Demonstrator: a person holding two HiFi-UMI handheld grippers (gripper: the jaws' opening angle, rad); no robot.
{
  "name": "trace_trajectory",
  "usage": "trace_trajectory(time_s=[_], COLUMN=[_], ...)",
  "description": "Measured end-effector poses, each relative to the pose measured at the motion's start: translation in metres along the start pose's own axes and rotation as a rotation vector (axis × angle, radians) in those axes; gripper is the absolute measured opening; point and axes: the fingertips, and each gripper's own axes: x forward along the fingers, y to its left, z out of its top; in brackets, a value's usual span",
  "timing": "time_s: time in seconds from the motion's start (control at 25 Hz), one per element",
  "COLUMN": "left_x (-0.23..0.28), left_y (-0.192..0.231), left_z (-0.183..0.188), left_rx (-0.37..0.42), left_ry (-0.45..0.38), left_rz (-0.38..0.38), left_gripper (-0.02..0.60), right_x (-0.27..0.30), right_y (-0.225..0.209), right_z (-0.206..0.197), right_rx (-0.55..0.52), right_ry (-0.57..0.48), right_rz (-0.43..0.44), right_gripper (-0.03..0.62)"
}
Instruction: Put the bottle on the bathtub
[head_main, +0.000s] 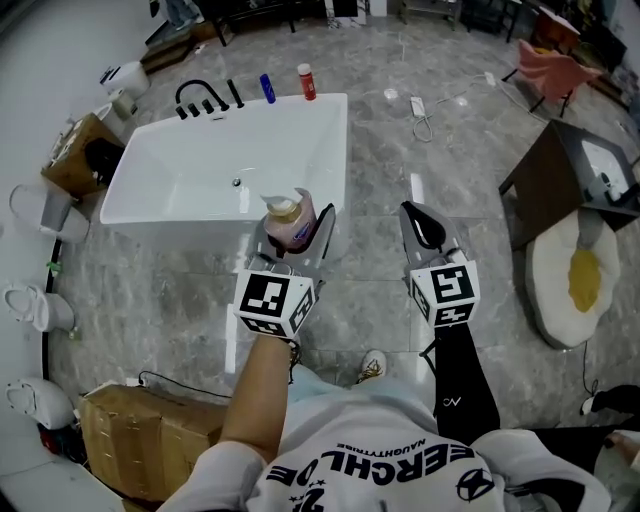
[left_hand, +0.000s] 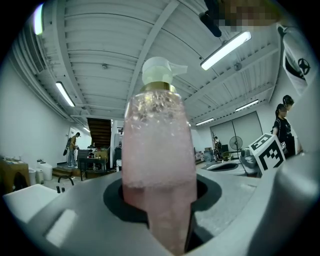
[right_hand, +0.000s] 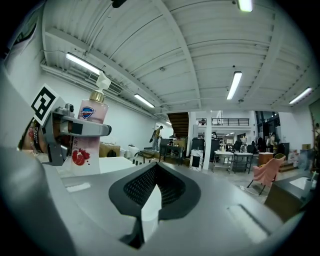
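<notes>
A pink pump bottle (head_main: 290, 221) with a white pump and gold collar stands upright between the jaws of my left gripper (head_main: 292, 236), which is shut on it. It hangs just in front of the near rim of the white bathtub (head_main: 215, 214). In the left gripper view the bottle (left_hand: 158, 165) fills the middle, clamped low on its body. In the right gripper view the bottle (right_hand: 89, 134) and the left gripper (right_hand: 75, 131) show at the left. My right gripper (head_main: 424, 228) is held over the floor to the right, jaws together with nothing between them (right_hand: 148, 200).
At the tub's far end sit a black faucet set (head_main: 206, 98), a blue bottle (head_main: 267, 88) and a red-capped bottle (head_main: 306, 81). A cardboard box (head_main: 145, 440) lies at lower left, a dark table (head_main: 567, 175) and an egg-shaped rug (head_main: 572, 281) at right. Grey tile floor surrounds.
</notes>
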Motion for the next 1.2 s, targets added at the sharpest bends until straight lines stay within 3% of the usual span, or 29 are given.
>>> trace_trajectory(time_s=[0.2,0.64,0.92,1.2], left_x=[-0.020,-0.059,-0.064,-0.057], left_y=[0.054,0.221,0.267,0.291], left_z=[0.010,0.018,0.007,0.010], left_rx=[0.024,0.039,-0.002,-0.033], left_ry=[-0.041,-0.061,-0.051,-0.060], left_rz=[-0.004,-0.150,-0.222,-0.248], left_gripper=[0.190,0.190,0.190,0.192], right_x=[0.038,0.161,0.198,0.218], right_y=[0.035,0.176,0.222,0.233], right_z=[0.017,0.064,0.069,0.087], right_rx=[-0.001,0.005,0.005,-0.028], right_ry=[-0.028,-0.051,-0.013,-0.015], right_rz=[-0.044,-0.116,-0.133,-0.134], right_gripper=[0.029,0.029,0.029,0.029])
